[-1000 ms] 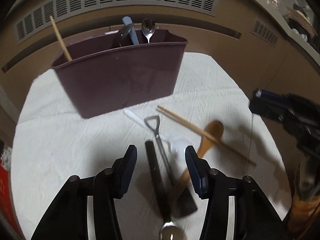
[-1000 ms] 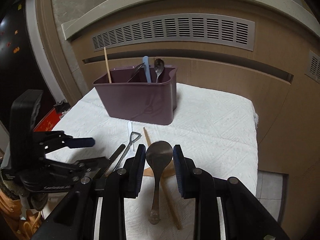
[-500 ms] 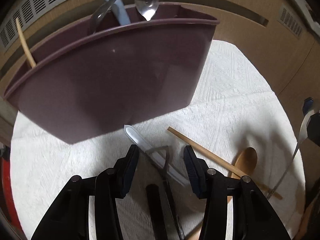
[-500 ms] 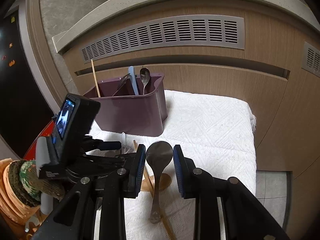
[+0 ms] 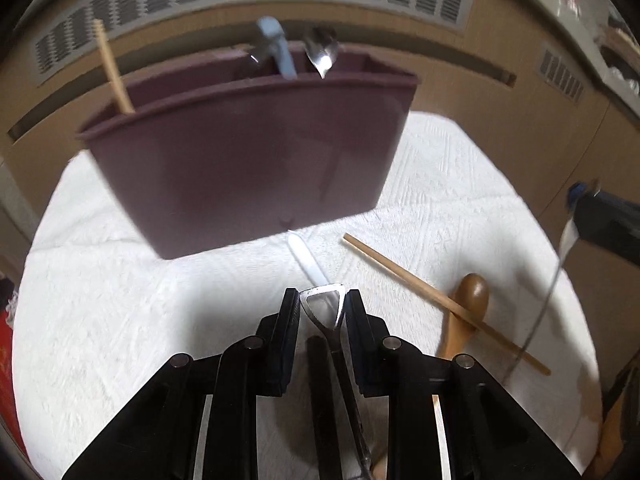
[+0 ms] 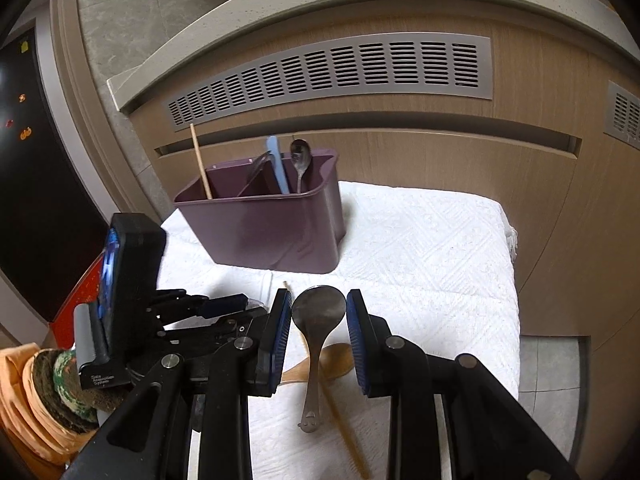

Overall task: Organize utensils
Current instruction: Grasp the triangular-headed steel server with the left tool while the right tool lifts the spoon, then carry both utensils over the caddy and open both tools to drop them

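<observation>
Since half a second ago my left gripper point(image 5: 322, 307) has closed its jaws on the peeler point(image 5: 325, 312) and drawn back from the caddy point(image 5: 248, 160), my right gripper point(image 6: 318, 312) pinching a spoon point(image 6: 316, 320); I'd lift straight, clearing the chopstick point(image 5: 440, 300).

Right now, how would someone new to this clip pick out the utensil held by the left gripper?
Start at the dark plum plastic caddy on the white textured cloth. Just in front of it, the left gripper is shut on a slim metal utensil with a triangular loop end. That open loop separates it from the white plastic handle, the wooden chopstick and the wooden spoon nearby.
</observation>
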Tool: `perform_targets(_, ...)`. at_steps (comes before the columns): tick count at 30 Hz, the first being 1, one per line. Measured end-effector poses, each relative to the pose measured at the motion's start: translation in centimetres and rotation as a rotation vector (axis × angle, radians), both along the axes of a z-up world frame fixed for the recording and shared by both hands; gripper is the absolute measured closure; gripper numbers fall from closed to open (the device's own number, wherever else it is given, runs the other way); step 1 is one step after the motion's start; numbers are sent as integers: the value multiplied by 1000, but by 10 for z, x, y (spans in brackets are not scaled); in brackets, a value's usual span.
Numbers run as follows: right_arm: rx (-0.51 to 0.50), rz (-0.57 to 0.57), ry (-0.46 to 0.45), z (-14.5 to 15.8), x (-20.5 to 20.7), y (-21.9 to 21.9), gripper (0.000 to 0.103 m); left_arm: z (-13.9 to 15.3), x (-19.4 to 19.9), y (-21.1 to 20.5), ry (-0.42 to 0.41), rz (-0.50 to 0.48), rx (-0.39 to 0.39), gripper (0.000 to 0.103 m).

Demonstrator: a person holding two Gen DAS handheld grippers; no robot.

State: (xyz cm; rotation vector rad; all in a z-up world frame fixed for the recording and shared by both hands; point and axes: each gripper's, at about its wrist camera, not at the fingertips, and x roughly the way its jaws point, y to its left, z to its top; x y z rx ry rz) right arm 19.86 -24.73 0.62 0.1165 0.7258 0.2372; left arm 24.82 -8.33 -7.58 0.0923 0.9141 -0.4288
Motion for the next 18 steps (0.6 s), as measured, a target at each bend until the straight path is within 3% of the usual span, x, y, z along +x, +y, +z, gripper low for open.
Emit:
perform_targets(9, -60, 48, -15, 13, -17, 36, 77, 47, -43, 39, -133, 27, -105, 79)
perform_targets(18, -125, 70, -53, 33, -38, 59, 77, 92, -86, 56, -279, 39, -158, 79)
